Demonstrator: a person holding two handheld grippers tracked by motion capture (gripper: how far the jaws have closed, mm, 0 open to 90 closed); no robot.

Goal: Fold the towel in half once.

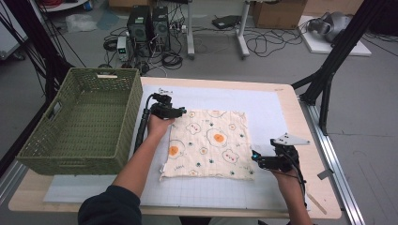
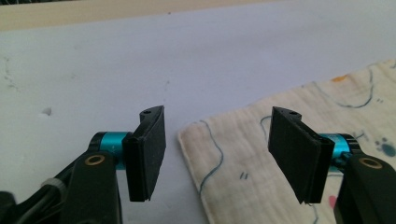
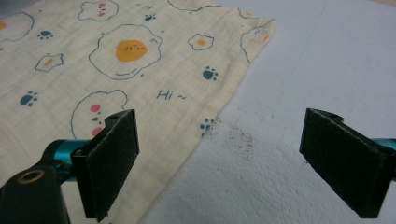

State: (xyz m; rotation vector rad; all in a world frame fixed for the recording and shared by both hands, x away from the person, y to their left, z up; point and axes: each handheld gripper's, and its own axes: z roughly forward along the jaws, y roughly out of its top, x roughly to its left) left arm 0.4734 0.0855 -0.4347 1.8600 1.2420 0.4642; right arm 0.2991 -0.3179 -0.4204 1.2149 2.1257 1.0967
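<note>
On the counter (image 1: 291, 101), seen from the high view, a cream cloth (image 1: 209, 144) printed with fried eggs and paw marks lies spread flat on a white gridded mat (image 1: 263, 105). The left hand-held gripper (image 1: 179, 112) sits right at the cloth's far corner on the left side, held by the left hand (image 1: 157, 125), and a green woven basket (image 1: 82, 119) stands just beside it on its outer side. The right hand-held gripper (image 1: 255, 157) is at the cloth's near corner on the right, the right hand (image 1: 284, 176) behind it, a grey three-cornered plate (image 1: 291, 139) on top.

Over to the left gripper view: the left hand-held gripper (image 2: 217, 154) stands wide, jaws well apart, nothing between the pads. The cloth (image 2: 289, 140) reaches in from the right, and its corner lies in the gap between the jaws, nearer the right jaw, with bare white mat (image 2: 140, 60) under the left jaw and ahead.

Now the right gripper view: the right hand-held gripper (image 3: 219, 163) is wide too, holding nothing. The cloth (image 3: 116, 60) stretches ahead and to the left, its edge running down between the jaws, close beside the left jaw. The left jaw hangs over the fabric; the right jaw is over the mat (image 3: 327, 56), well apart from the cloth. A dusting of dark specks (image 3: 238, 137) marks the mat just beside the cloth's edge.
</note>
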